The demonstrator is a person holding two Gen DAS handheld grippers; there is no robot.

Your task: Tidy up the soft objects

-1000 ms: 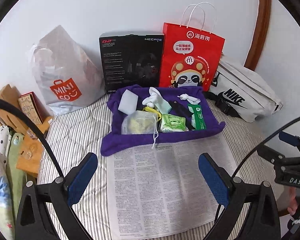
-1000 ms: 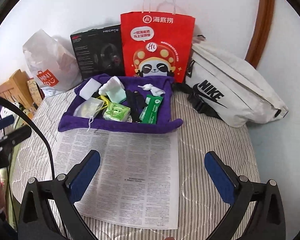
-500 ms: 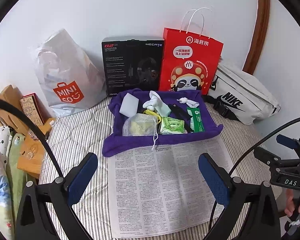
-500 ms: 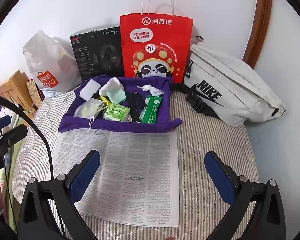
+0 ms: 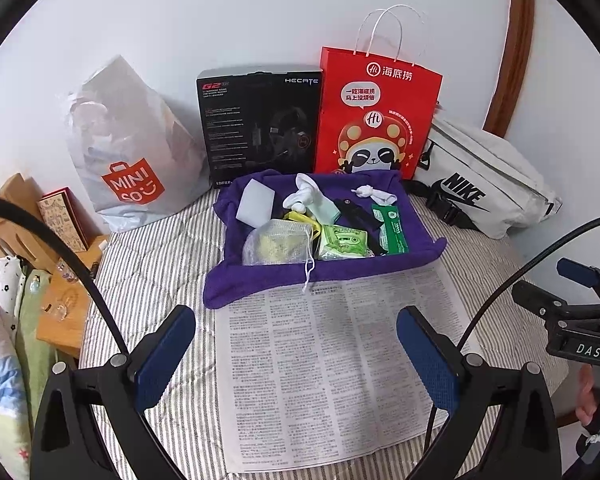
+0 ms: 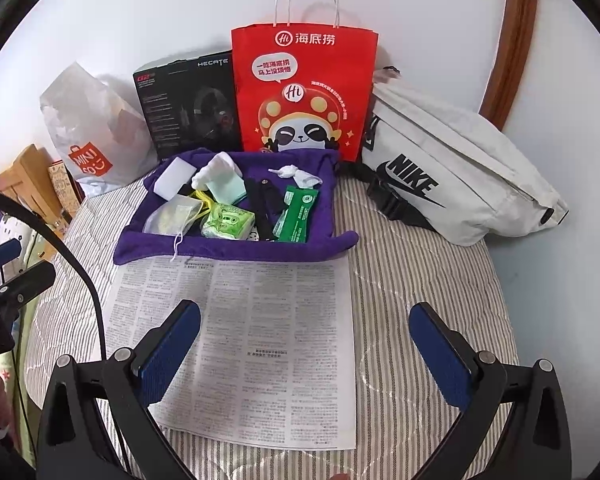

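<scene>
While both tools gape, green packet lying lengthwise, pointing wallward

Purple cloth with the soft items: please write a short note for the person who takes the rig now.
Left gripper: open, empty, above the newspaper.
Right gripper: open, empty, also above the newspaper.
The soft items all lie on the purple cloth: white sponge, mesh pouch, light green tissue pack, dark green packet, white sock.
Done: nothing moved out yet.
Left: all sorting.

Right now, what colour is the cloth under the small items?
Purple cloth; clearest in the right wrist view.
</scene>
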